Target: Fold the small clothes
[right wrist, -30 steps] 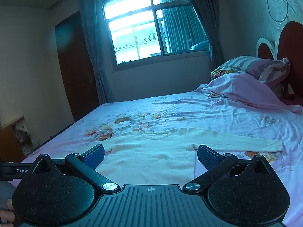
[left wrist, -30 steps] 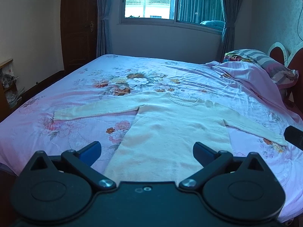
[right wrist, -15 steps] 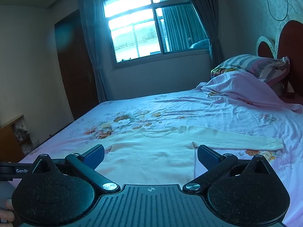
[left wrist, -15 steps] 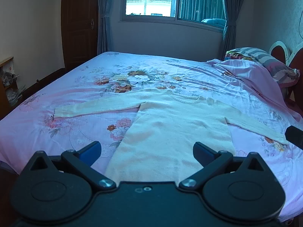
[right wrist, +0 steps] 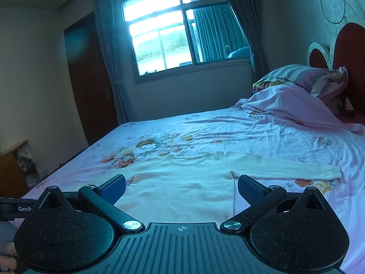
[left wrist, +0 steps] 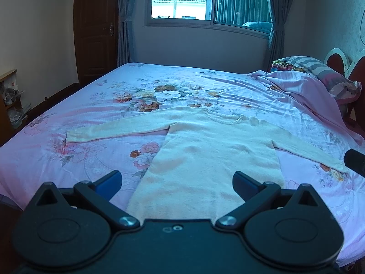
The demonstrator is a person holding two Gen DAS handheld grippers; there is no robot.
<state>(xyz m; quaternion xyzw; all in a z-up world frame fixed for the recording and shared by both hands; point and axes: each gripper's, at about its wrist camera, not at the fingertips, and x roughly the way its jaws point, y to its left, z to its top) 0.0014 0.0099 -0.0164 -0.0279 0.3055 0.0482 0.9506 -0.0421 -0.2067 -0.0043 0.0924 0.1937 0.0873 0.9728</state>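
A cream knit sweater point(left wrist: 212, 150) lies flat and face up on the floral pink bedsheet point(left wrist: 95, 137), both sleeves spread out to the sides, neckline toward the window. It also shows in the right wrist view point(right wrist: 182, 182), its right sleeve point(right wrist: 285, 167) stretched out. My left gripper point(left wrist: 176, 182) is open and empty, held above the sweater's hem. My right gripper point(right wrist: 181, 188) is open and empty, above the sweater's lower right part. A tip of the right gripper shows at the left wrist view's right edge point(left wrist: 355, 162).
A rumpled pink blanket point(left wrist: 303, 91) and striped pillow point(left wrist: 324, 73) lie at the headboard point(right wrist: 351, 52) on the right. A wooden shelf point(left wrist: 9, 105) stands left of the bed. A dark door point(left wrist: 95, 29) and a curtained window point(left wrist: 205, 0) are behind.
Both grippers have tilted down slightly, so the bed and sweater sit a little lower in view. The sweater has not moved. Both grippers stay open.
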